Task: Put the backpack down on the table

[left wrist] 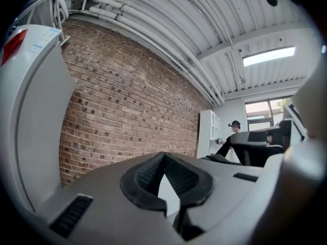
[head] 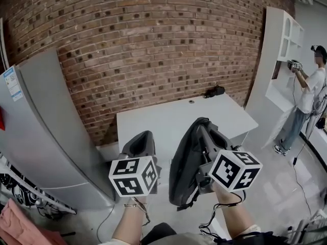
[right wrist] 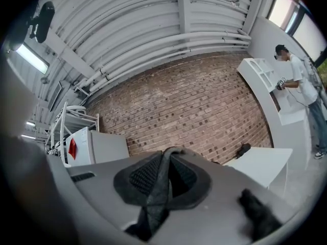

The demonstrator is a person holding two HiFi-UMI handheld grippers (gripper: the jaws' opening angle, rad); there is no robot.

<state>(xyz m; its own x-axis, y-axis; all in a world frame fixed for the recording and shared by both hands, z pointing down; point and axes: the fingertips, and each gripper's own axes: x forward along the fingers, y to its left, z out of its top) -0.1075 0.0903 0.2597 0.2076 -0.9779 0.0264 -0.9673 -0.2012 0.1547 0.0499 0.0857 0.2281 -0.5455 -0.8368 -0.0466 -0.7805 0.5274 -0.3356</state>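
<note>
A: Biggest first?
B: Brick wall behind, grey fridge at left, white surface ahead.
A: And the backpack?
B: Dark, hanging clear of the surface, just before its near edge, above the floor.
A: Tongs?
B: Right tongs clamped on a grey strap of the backpack; left tongs closed tip to tip, nothing between.

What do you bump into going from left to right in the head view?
fridge → left gripper → backpack → shelf → person
</note>
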